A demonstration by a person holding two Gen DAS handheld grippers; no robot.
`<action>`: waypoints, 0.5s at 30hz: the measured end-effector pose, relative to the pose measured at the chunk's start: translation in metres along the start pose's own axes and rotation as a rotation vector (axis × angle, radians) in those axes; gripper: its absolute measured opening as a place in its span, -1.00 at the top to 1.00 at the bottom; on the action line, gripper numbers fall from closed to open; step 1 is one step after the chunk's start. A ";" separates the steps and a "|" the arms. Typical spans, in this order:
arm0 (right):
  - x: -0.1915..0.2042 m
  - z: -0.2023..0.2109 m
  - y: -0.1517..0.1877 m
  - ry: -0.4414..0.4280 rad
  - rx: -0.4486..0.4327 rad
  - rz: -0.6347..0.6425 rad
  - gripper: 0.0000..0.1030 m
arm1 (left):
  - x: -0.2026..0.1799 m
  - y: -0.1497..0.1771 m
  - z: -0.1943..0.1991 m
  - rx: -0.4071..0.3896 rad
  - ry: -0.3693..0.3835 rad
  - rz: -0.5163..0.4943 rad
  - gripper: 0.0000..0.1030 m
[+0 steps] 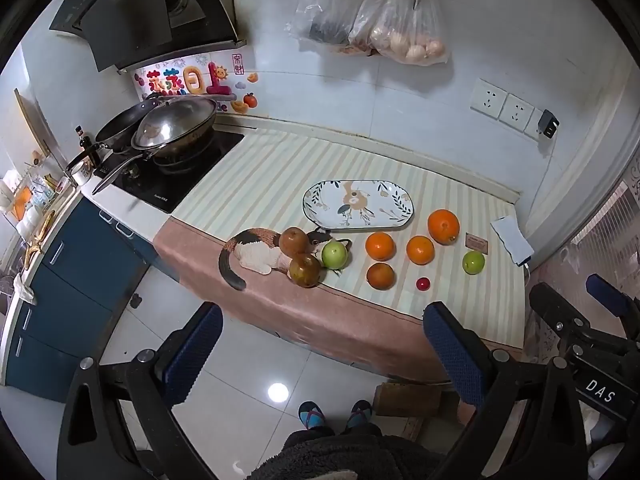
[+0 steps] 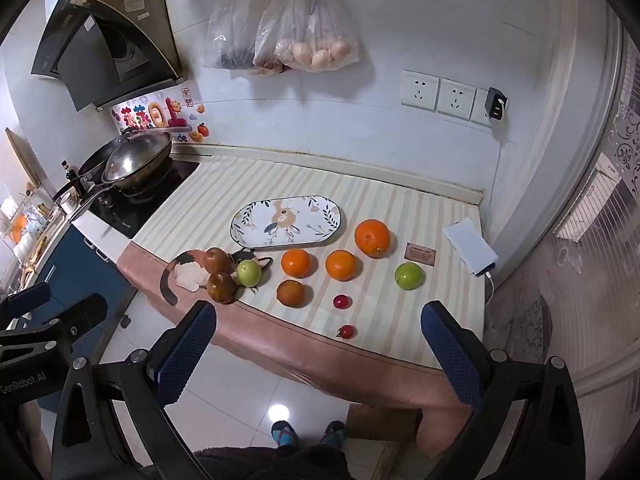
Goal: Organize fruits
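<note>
An empty oval floral plate [image 1: 357, 203] [image 2: 287, 221] lies on the striped counter. In front of it lie a large orange [image 1: 443, 221] [image 2: 372, 237], two smaller oranges [image 1: 380, 246] [image 1: 420, 250], a brownish orange [image 2: 291, 292], two green apples [image 1: 334, 254] [image 2: 408, 275], two brown fruits [image 1: 295, 240] [image 1: 305, 270] and two small red tomatoes [image 2: 342, 301] [image 2: 346, 331]. My left gripper [image 1: 322, 354] and right gripper [image 2: 318, 354] are both open and empty, held above the floor in front of the counter edge.
A cat figurine [image 1: 256, 254] lies by the brown fruits. A stove with woks [image 1: 172, 128] stands at the left. A power bank [image 2: 472, 252] and small card [image 2: 420, 254] lie at the right. Bags [image 2: 308, 40] and scissors hang on the wall.
</note>
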State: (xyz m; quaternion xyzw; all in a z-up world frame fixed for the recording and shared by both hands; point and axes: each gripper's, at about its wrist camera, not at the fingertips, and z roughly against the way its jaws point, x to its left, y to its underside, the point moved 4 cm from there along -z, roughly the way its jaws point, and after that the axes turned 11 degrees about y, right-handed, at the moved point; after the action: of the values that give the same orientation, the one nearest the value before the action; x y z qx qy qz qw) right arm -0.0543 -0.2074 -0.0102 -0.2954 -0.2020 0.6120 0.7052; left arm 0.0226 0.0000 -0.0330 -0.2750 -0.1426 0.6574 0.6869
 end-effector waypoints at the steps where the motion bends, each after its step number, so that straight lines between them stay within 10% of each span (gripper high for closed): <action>1: 0.000 0.000 0.000 0.000 -0.001 -0.001 -1.00 | 0.000 0.000 0.000 -0.002 0.003 0.001 -0.99; 15: 0.002 0.004 -0.001 -0.007 -0.006 -0.003 -1.00 | 0.003 -0.002 -0.001 0.004 0.007 -0.001 -0.99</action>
State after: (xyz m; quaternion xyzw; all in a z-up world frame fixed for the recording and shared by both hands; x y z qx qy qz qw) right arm -0.0557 -0.2048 -0.0069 -0.2950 -0.2067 0.6113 0.7047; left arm 0.0257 0.0029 -0.0332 -0.2761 -0.1389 0.6565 0.6881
